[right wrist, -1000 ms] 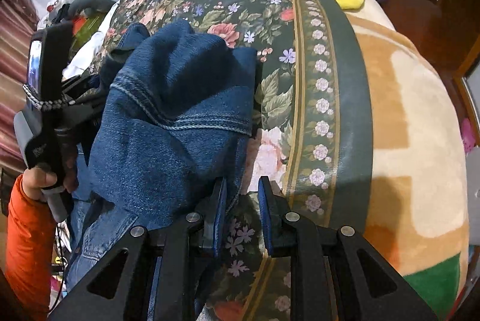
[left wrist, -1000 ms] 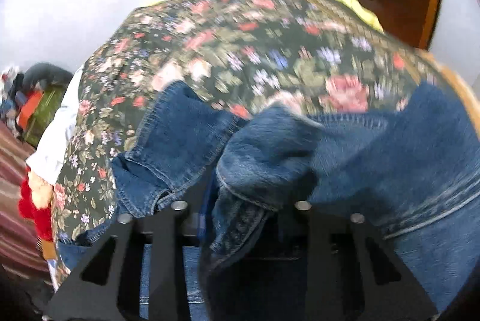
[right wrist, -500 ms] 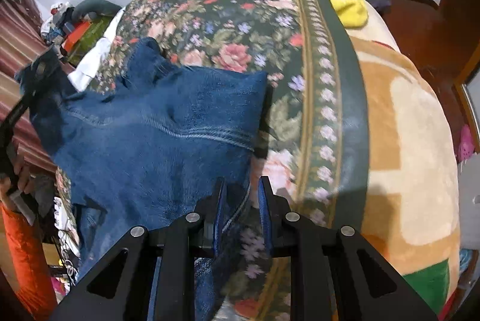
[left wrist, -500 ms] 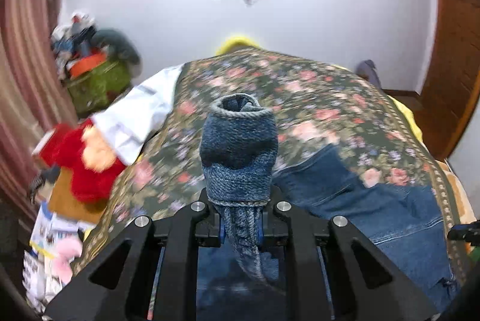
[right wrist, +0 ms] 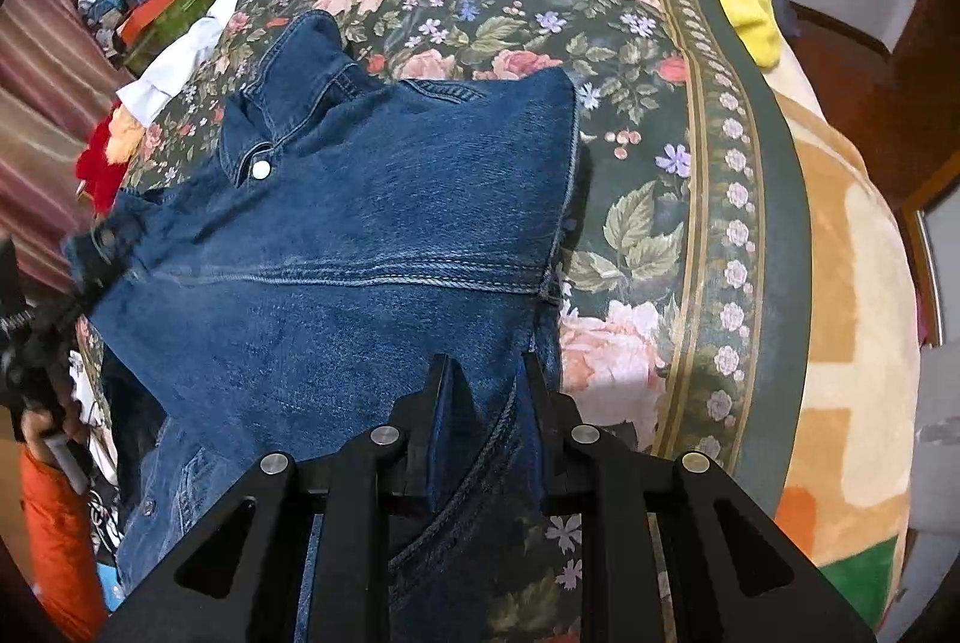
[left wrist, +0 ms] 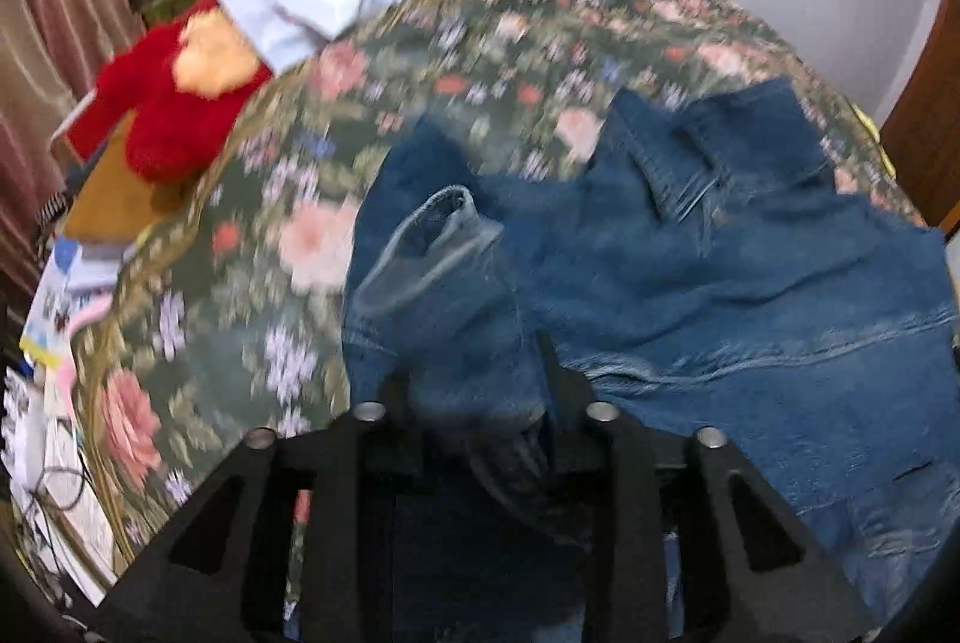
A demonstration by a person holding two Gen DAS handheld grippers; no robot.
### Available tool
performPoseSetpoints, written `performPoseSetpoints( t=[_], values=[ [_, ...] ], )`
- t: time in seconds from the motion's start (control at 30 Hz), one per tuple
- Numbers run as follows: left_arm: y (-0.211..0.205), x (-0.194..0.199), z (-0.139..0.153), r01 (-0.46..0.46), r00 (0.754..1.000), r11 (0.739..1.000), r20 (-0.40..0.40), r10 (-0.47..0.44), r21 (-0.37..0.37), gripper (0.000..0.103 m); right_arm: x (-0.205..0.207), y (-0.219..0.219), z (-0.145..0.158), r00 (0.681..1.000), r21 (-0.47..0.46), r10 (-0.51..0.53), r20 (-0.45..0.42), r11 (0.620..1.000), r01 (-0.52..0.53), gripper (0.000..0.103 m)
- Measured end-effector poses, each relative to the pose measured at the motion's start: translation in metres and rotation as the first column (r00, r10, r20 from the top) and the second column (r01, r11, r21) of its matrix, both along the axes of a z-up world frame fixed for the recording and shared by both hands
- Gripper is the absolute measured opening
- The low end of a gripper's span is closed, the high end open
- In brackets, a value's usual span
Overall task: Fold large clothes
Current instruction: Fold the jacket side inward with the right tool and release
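Spreading the denim jacket (right wrist: 360,247) across the flowered bedspread (right wrist: 660,199) is where I stand: compared with a moment ago, when it sat bunched in a heap between my two tools, it now lies drawn out flat with its back panel up, collar toward the far left. That means the laying-out step looks nearly done and folding proper can begin.

My left gripper (left wrist: 480,397) has just been opening its jaws, and the sleeve cuff (left wrist: 438,247) sits between them, standing up in a loose tube. The view is blurred, so I judge the pads have eased off it rather than pressing. My right gripper (right wrist: 486,391) is pinched narrow on the near right hem of the jacket, cloth clamped between the pads.

In the right view the left tool shows at the far left edge, held by a hand in an orange sleeve (right wrist: 54,535).

Around the work: a red plush toy (left wrist: 168,114) and a white cloth (left wrist: 312,6) lie off the far left of the bed, a yellow cloth (right wrist: 744,0) at the far right, and a beige blanket (right wrist: 858,319) on the right side. None touches the jacket. The loose sleeve on the left is my likely nuisance; it could flop back over the panel.
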State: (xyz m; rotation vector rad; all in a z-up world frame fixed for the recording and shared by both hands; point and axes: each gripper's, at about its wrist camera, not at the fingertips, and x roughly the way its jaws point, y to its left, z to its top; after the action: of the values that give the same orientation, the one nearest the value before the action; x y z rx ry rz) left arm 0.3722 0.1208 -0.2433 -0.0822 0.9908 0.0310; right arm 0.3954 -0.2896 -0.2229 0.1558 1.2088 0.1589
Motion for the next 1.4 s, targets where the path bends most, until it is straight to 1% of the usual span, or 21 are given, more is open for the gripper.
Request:
performPoseSetpoints(
  t=[0.03,0.1,0.13,0.17,0.2,0.23,0.37,0.47,0.67,0.8,0.97,1.03,1.07,1.1,1.13,1.17,1.2,1.23,1.3,1.37,1.4],
  values=[
    [0.004,-0.004,-0.003,-0.001,1.0,1.0,-0.004,0.001,-0.018,0.036,0.0,0.0,-0.001,1.0,-0.003,-0.004,-0.006,1.0,0.004,0.021],
    [0.01,-0.012,-0.004,0.001,1.0,0.999,0.002,-0.001,-0.049,0.037,0.0,-0.001,-0.002,1.0,-0.029,-0.022,-0.008,0.999,0.022,0.034],
    [0.011,-0.015,-0.003,0.005,1.0,0.998,0.0,-0.005,-0.056,0.037,0.0,-0.001,-0.003,0.999,-0.055,-0.038,-0.005,0.998,0.038,0.055],
    [0.011,-0.018,-0.003,0.01,1.0,0.998,-0.005,-0.01,-0.057,0.038,0.0,-0.002,-0.003,0.998,-0.087,-0.06,0.001,0.994,0.06,0.086],
    [0.012,-0.02,-0.002,0.014,1.0,0.998,-0.011,-0.015,-0.056,0.039,-0.001,-0.005,-0.004,0.996,-0.11,-0.084,0.014,0.99,0.085,0.096],
    [0.012,-0.024,-0.001,0.016,1.0,0.998,-0.019,-0.017,-0.055,0.039,-0.003,-0.008,-0.005,0.995,-0.098,-0.093,0.032,0.991,0.096,0.102],
    [0.017,-0.039,0.006,0.016,0.999,0.999,-0.031,-0.017,-0.051,0.047,-0.006,-0.015,-0.012,0.996,-0.003,-0.09,-0.008,0.996,0.09,0.102],
    [0.027,-0.049,0.014,-0.045,0.998,0.999,-0.038,0.045,0.004,0.082,-0.008,-0.019,-0.01,0.995,0.041,-0.101,-0.015,0.994,0.102,0.102],
    [0.06,-0.043,0.037,-0.109,0.994,0.994,-0.003,0.109,-0.022,0.082,-0.008,-0.022,0.009,0.995,0.107,-0.095,0.027,0.99,0.092,0.102],
    [0.073,-0.012,0.047,-0.092,0.996,0.991,0.0,0.092,-0.101,0.082,0.004,-0.026,0.026,0.993,0.156,-0.098,0.072,0.984,0.086,0.102],
    [0.066,0.031,0.031,-0.044,0.998,0.985,-0.056,0.035,-0.165,0.082,0.032,-0.033,0.023,0.991,0.225,-0.119,0.061,0.969,0.103,0.102],
    [0.059,0.048,0.017,-0.031,0.996,0.986,-0.086,0.017,-0.164,0.082,0.046,-0.035,0.012,0.992,0.253,-0.126,0.031,0.961,0.114,0.099],
    [0.056,0.054,0.013,-0.029,0.996,0.987,-0.093,0.014,-0.156,0.078,0.052,-0.036,0.007,0.992,0.269,-0.127,0.014,0.956,0.119,0.091],
    [0.052,0.062,0.006,-0.024,0.995,0.99,-0.098,0.01,-0.137,0.069,0.06,-0.036,-0.002,0.991,0.288,-0.132,-0.014,0.949,0.13,0.086],
    [0.048,0.067,0.002,-0.017,0.995,0.992,-0.101,0.004,-0.122,0.064,0.064,-0.036,-0.007,0.991,0.298,-0.132,-0.032,0.945,0.135,0.075],
    [0.045,0.072,-0.001,-0.009,0.995,0.995,-0.103,-0.002,-0.102,0.051,0.069,-0.034,-0.013,0.991,0.31,-0.126,-0.044,0.941,0.133,0.066],
    [0.042,0.076,-0.004,-0.004,0.995,0.997,-0.1,-0.004,-0.077,0.04,0.073,-0.031,-0.019,0.992,0.32,-0.113,-0.05,0.939,0.123,0.062],
    [0.039,0.079,-0.007,0.002,0.995,0.998,-0.098,-0.008,-0.057,0.037,0.077,-0.029,-0.022,0.993,0.325,-0.104,-0.051,0.939,0.114,0.054],
    [0.033,0.085,-0.01,0.017,0.996,0.999,-0.089,-0.02,-0.035,0.021,0.082,-0.022,-0.025,0.995,0.316,-0.096,-0.033,0.943,0.102,0.045],
    [0.026,0.086,-0.007,0.032,0.996,0.999,-0.081,-0.032,0.0,0.016,0.086,-0.014,-0.023,0.997,0.291,-0.073,-0.001,0.954,0.07,0.03],
    [0.023,0.084,-0.001,0.041,0.998,0.999,-0.058,-0.04,0.018,0.012,0.089,-0.01,-0.019,0.998,0.261,-0.065,0.027,0.964,0.056,0.027]
  ],
)
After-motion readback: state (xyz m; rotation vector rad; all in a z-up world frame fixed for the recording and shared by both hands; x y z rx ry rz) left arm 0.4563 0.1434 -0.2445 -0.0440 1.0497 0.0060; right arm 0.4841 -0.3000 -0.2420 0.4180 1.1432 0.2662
